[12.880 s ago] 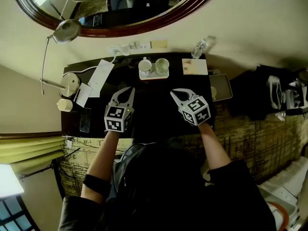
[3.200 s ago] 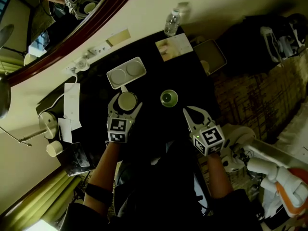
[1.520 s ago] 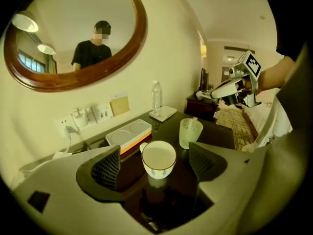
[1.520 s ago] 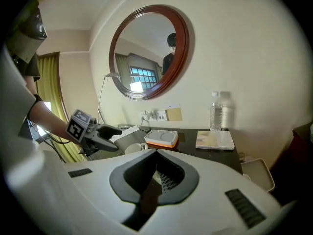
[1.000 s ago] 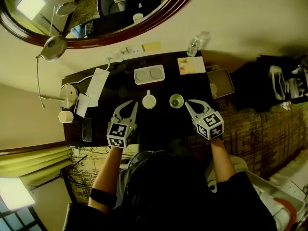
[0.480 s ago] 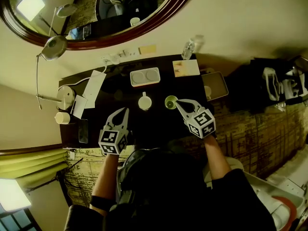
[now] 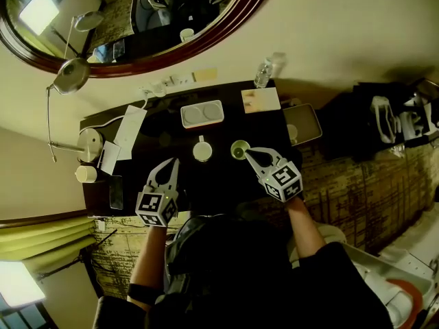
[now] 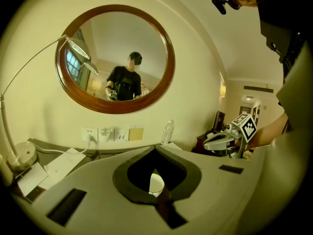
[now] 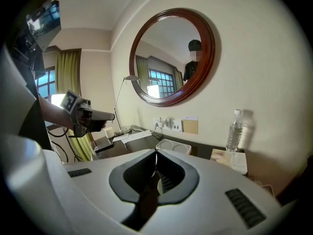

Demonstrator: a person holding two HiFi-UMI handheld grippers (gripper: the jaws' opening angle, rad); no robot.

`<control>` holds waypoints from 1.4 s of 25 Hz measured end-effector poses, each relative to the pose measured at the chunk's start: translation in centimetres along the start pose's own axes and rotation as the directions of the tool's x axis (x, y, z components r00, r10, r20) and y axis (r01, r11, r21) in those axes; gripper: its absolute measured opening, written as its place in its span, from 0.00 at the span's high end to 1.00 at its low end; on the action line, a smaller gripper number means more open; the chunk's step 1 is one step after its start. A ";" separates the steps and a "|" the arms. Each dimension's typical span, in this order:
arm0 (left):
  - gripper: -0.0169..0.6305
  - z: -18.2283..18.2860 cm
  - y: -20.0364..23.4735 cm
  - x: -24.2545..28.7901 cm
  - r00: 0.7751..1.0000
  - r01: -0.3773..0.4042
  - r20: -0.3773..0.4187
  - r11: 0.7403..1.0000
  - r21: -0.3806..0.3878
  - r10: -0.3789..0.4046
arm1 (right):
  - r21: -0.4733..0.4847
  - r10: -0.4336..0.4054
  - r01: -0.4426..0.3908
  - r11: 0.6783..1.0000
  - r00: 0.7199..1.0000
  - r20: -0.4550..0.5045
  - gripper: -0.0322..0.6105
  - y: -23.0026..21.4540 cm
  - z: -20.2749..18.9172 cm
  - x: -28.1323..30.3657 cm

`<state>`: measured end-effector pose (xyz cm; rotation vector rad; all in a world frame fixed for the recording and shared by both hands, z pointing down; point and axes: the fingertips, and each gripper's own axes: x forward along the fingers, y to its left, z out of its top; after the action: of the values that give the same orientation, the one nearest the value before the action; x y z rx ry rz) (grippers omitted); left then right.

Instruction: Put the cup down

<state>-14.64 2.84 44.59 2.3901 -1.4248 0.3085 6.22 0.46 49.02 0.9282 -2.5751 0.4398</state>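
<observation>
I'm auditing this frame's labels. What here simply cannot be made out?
Whether the right gripper pinches the rim of the green cup: tiny in the head view, and its own jaws block the right gripper view.
White cup: only a sliver shows past the shut jaws of the left gripper.
Water bottle label: too small in every view.
</observation>
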 end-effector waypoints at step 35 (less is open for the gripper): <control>0.97 -7.4 0.8 4.0 0.966 -0.221 -0.142 0.975 -0.028 0.215 | -0.213 0.261 -0.269 0.939 0.963 -0.068 0.36 -4.6 -13.2 12.3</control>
<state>-13.57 2.20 52.93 2.1341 -1.6131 0.4828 3.54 -4.28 66.87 0.4936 -2.6554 0.2319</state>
